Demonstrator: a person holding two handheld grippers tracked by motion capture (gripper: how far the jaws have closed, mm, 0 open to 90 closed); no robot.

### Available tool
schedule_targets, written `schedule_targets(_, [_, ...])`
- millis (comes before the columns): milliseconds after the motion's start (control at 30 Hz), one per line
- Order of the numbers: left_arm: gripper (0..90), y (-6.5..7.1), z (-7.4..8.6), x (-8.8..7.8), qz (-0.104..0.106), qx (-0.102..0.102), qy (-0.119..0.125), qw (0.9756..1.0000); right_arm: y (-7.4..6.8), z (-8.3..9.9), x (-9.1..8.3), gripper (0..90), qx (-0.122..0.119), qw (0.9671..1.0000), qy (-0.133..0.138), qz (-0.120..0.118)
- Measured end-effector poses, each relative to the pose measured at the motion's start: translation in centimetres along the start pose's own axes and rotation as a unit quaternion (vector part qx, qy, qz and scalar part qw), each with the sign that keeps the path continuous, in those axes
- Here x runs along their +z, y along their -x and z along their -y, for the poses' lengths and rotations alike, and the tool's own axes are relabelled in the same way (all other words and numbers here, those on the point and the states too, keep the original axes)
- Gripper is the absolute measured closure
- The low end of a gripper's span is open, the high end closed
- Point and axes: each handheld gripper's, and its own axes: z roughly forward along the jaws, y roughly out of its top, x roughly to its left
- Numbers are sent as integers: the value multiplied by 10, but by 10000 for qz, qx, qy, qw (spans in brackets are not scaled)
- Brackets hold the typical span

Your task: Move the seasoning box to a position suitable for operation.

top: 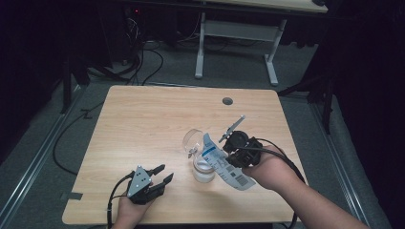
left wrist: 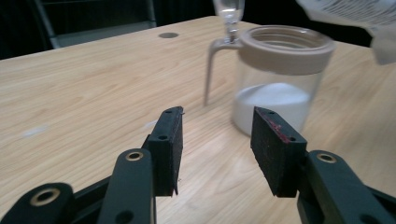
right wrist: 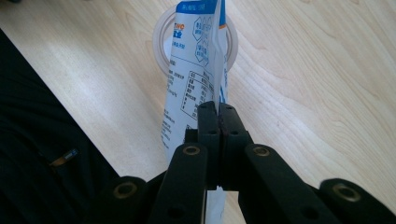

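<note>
Pouch [right wrist: 191, 70] in right tongs [right wrist: 218, 109], perhaps creased.

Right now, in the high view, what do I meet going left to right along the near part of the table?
Left black claw, open and empty → clear glass jar with white powder → white and blue printed pouch, tilted over the jar → right black claw, shut on the pouch.

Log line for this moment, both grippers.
left gripper: open, empty, near jar | right gripper: shut on pouch, tilted over jar
</note>
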Motion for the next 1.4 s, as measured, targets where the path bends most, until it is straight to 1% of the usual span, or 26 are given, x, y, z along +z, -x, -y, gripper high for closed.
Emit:
schedule_targets(67, [539, -3, 2, -1, -89, -16, -44, 9999, 2, 1, -1, 897, 14, 10000, 18, -4])
schedule_targets(100, [537, -5, 3, 0, -98, -30, -50, 9999, 3, 1, -1, 897, 35, 10000, 37, 1])
schedule_targets(167, [536, -6, 4, 0, -104, -78, -50, 9999, 6, 2, -1, 897, 84, 10000, 36, 20])
schedule_targets(267, [535, -5, 3, 0, -99, -59, -45, 9999, 11, 4, 0, 897, 102, 9999, 19, 81])
schedule_targets(467, [534, -5, 2, 0, -94, -61, -8, 9999, 24, 9, 4, 897, 256, 9995, -32, 167])
schedule_targets(533, [534, -5, 2, 0, -88, -84, 13, 9999, 30, 12, 7, 897, 338, 9992, -37, 191])
schedule_targets(633, [534, -4, 2, 0, -64, -63, -23, 10000, 36, 15, 11, 897, 440, 9988, -55, 205])
schedule_targets(700, [534, -3, 2, 0, -38, -84, -20, 10000, 41, 17, 15, 897, 487, 9985, -66, 224])
schedule_targets(900, [534, 0, 2, 0, 6, -83, 29, 10000, 52, 24, 26, 897, 598, 9977, -135, 274])
schedule_targets(933, [534, 1, 2, 0, 25, -76, 12, 10000, 54, 25, 27, 897, 583, 9978, -148, 280])
schedule_targets(967, [534, 1, 2, 1, 27, -69, 6, 10000, 56, 26, 29, 897, 641, 9974, -161, 292])
schedule_targets(1067, [533, 2, 3, 1, 48, -54, -31, 10000, 63, 28, 33, 897, 683, 9969, -179, 340])
schedule_targets(1133, [533, 2, 3, 1, 48, -53, -24, 10000, 66, 29, 36, 897, 746, 9963, -215, 366])
schedule_targets(1167, [533, 2, 3, 1, 50, -51, -27, 10000, 69, 30, 38, 897, 717, 9964, -228, 381])
schedule_targets(1233, [533, 2, 3, 1, 46, -55, -14, 10000, 73, 32, 42, 897, 756, 9959, -274, 407])
schedule_targets(1267, [532, 2, 3, 1, 50, -59, -17, 10000, 75, 33, 43, 897, 804, 9955, -281, 407])
schedule_targets(1300, [531, 2, 3, 1, 54, -56, -25, 10000, 77, 34, 45, 897, 762, 9957, -293, 433])
schedule_targets(1400, [529, 3, 4, 2, 61, -44, -59, 10000, 83, 34, 46, 898, 837, 9946, -347, 510])
